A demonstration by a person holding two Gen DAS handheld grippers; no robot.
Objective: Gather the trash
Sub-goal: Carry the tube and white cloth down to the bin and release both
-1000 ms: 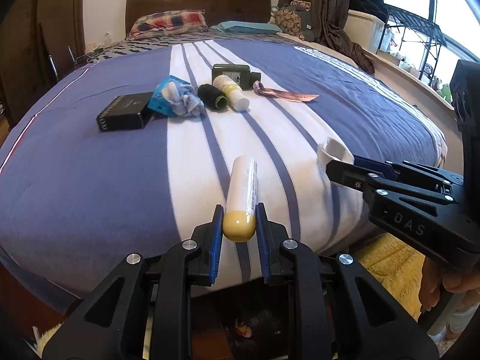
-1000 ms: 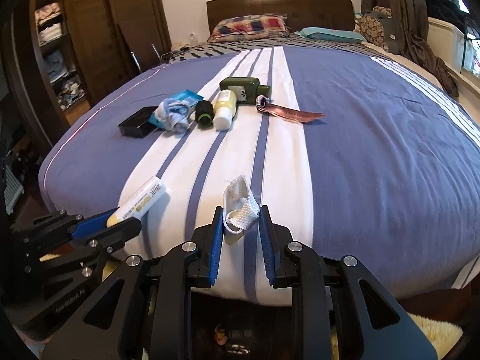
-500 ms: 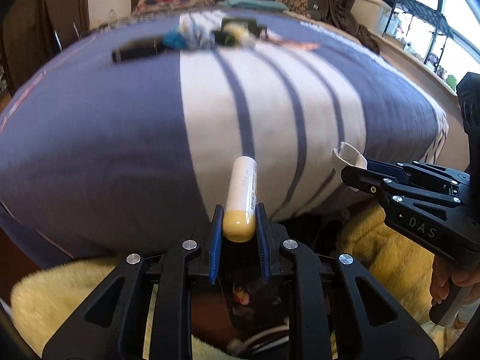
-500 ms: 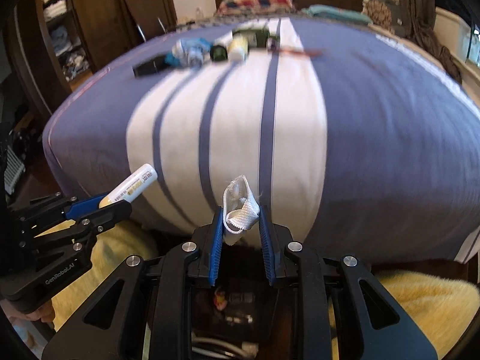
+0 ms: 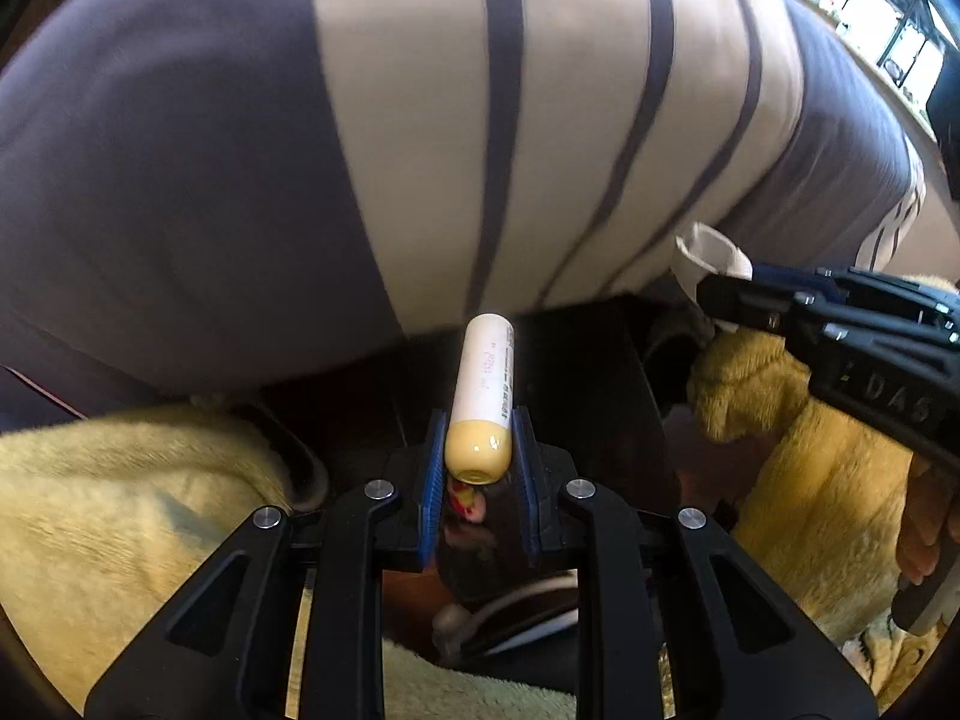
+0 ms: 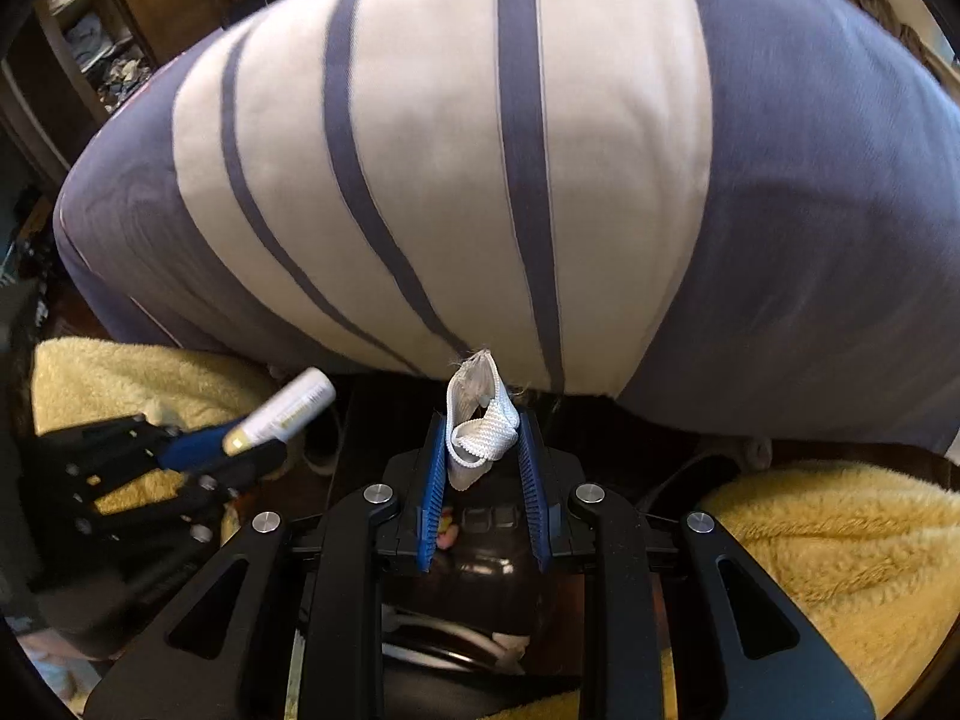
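Left wrist view shows you the big striped bed (image 5: 420, 138) from its foot edge, with fluffy yellow rugs (image 5: 120, 498) on the floor below. Between the rugs sits a dark bin (image 6: 480, 546) with bits already inside, right under both grippers. Your left gripper (image 5: 478, 462) is squeezing the yellow cap end of a white tube (image 5: 486, 378), which sticks out past the bed's foot edge. Your right gripper (image 6: 482, 450) is pinching a small loop of white strap (image 6: 480, 414). Both bits of trash are picked up and held over the bin, I think. Dropping them in is left.
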